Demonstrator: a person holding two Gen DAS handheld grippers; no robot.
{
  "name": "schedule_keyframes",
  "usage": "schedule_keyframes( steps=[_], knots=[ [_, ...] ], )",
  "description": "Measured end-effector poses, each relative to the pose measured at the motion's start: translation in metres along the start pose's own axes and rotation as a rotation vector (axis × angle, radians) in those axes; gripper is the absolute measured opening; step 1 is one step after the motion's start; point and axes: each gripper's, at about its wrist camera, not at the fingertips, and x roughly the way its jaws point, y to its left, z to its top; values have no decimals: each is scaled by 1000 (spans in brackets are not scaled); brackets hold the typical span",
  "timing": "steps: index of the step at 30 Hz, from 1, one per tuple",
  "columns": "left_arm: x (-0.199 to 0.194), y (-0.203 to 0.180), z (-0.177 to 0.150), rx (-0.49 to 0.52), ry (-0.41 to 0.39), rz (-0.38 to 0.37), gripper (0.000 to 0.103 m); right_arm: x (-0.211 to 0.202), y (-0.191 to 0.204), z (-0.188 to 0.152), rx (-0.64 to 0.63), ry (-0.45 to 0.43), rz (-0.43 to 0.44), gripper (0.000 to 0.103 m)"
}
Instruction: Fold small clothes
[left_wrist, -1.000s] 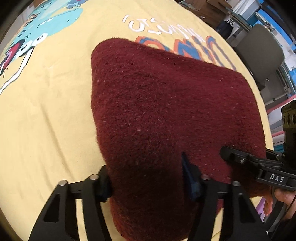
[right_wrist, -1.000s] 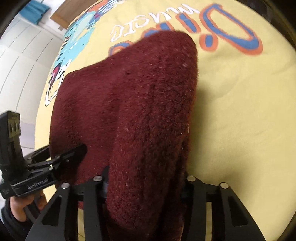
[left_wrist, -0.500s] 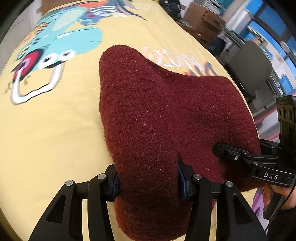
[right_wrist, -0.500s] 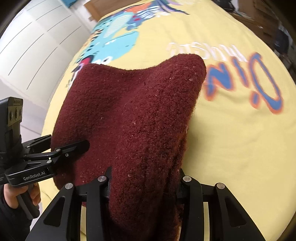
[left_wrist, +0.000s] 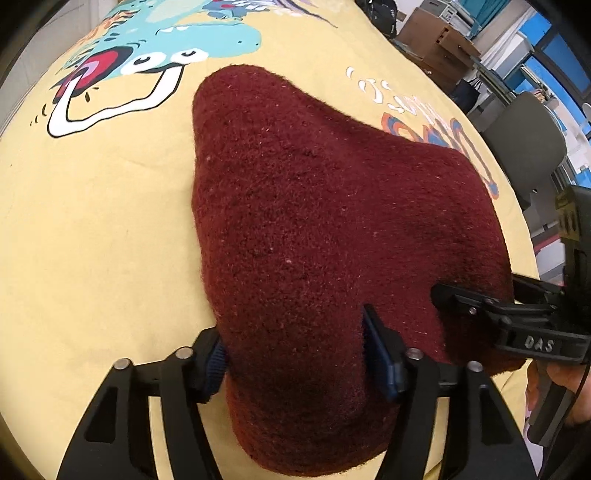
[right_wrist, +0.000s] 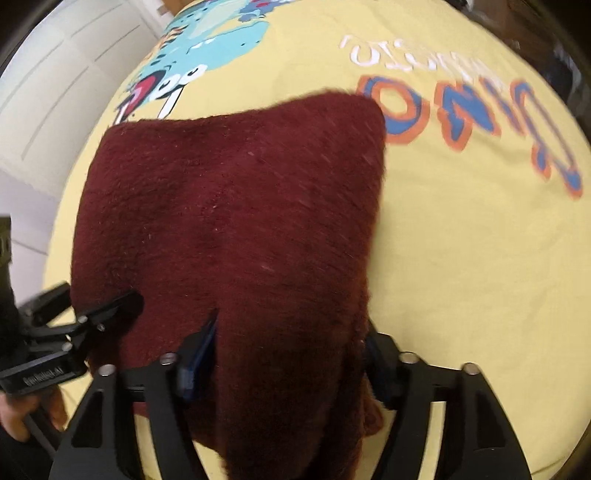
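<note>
A dark red fleece garment (left_wrist: 332, 229) fills the centre of both wrist views, lying over a yellow printed sheet (left_wrist: 92, 229) that serves as the folding surface; its far edge reaches the cartoon dinosaur print (left_wrist: 166, 48) at upper left and the orange-and-blue lettering (right_wrist: 480, 122) at upper right. The near edge is bunched into two ridges, one running down into each gripper at the bottom of its own frame, which suggests a doubled layer carried across to make a fold. The left gripper (left_wrist: 299, 354) has just been opening: the blue pad (left_wrist: 376, 354) on its right finger stands clear of the fleece, and the cloth sits loosely between the jaws. The right gripper (right_wrist: 288, 350) has likewise just been opening, its jaws spread wide around a ridge of cloth they appear no longer to pinch. Each gripper enters the other's view from the side, at the near edge, one per corner, probably to keep the folded edge straight. A chair (left_wrist: 524, 140) and boxes (left_wrist: 436, 37) stand at upper right, beyond the sheet.
</note>
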Motion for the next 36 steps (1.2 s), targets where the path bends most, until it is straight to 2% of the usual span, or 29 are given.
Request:
schedule_keyframes(
  steps=[3,6,7,8,10,12,15,17,24,27,30,36],
  knots=[
    [-6,6,-7,-12,3,23,68,-15,2,-4,-26,-33,-26,79],
    [-19,18,-18,-14,-14,29,86,-31,0,-17,-44,-63,-42,83],
    [-21,19,-20,-18,-15,37,97,-33,2,-18,-49,-73,-44,85],
    [-25,20,-23,-19,-15,50,102,-35,2,-20,-53,-81,-44,87],
    [-29,17,-27,-11,-41,82,102,-40,4,-24,-55,-106,-48,90],
    [-26,10,-24,-16,-60,93,102,-43,3,-29,-51,-126,-54,103],
    [-29,15,-29,-52,-78,84,102,-46,-3,-37,-37,-164,-67,103],
    [-27,17,-29,-55,-87,105,102,-44,-10,-39,-12,-178,-76,103],
    [-15,25,-41,-32,-78,180,102,-22,-39,-43,40,-154,-103,103],
    [-3,27,-43,-30,-82,174,102,-9,-48,-47,50,-134,-106,103],
    [4,33,-48,-65,-81,136,103,-4,-53,-52,69,-142,-93,103],
    [-15,28,-52,-56,-87,125,102,-27,-43,-57,64,-154,-85,103]
  ],
)
